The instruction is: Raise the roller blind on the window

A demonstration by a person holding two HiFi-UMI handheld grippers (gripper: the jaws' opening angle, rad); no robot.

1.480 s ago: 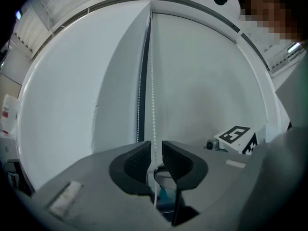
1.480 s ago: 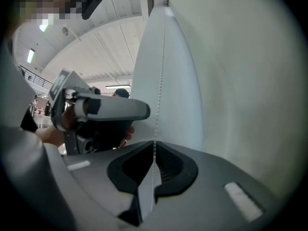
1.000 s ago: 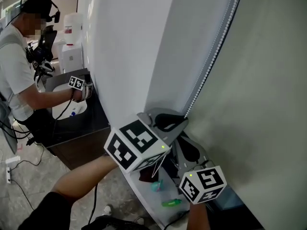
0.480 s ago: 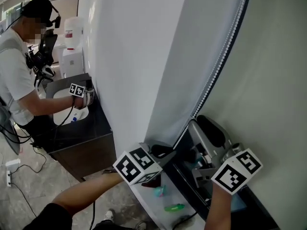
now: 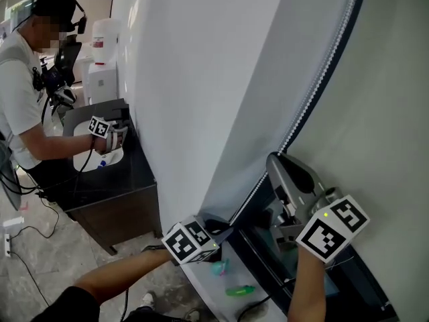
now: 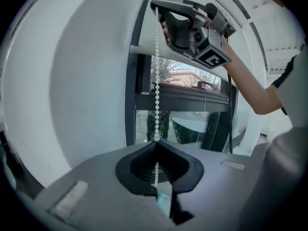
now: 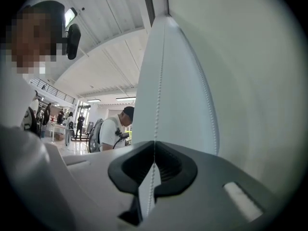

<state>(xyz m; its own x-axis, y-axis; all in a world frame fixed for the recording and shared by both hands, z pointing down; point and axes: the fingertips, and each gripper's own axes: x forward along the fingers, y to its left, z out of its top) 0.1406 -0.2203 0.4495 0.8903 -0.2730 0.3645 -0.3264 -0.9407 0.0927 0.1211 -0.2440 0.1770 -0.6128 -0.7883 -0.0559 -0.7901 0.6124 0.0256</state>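
Your left tongs [image 6: 156,146] clamp the bead chain [image 6: 157,76]; your right tongs [image 7: 154,144] are closing on it higher up.

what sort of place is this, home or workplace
Probably a workplace, an open office or lab hall: a second person wearing a head rig works at a dark sink counter, more people stand under strip ceiling lights, and a roller blind hangs over a tall window.
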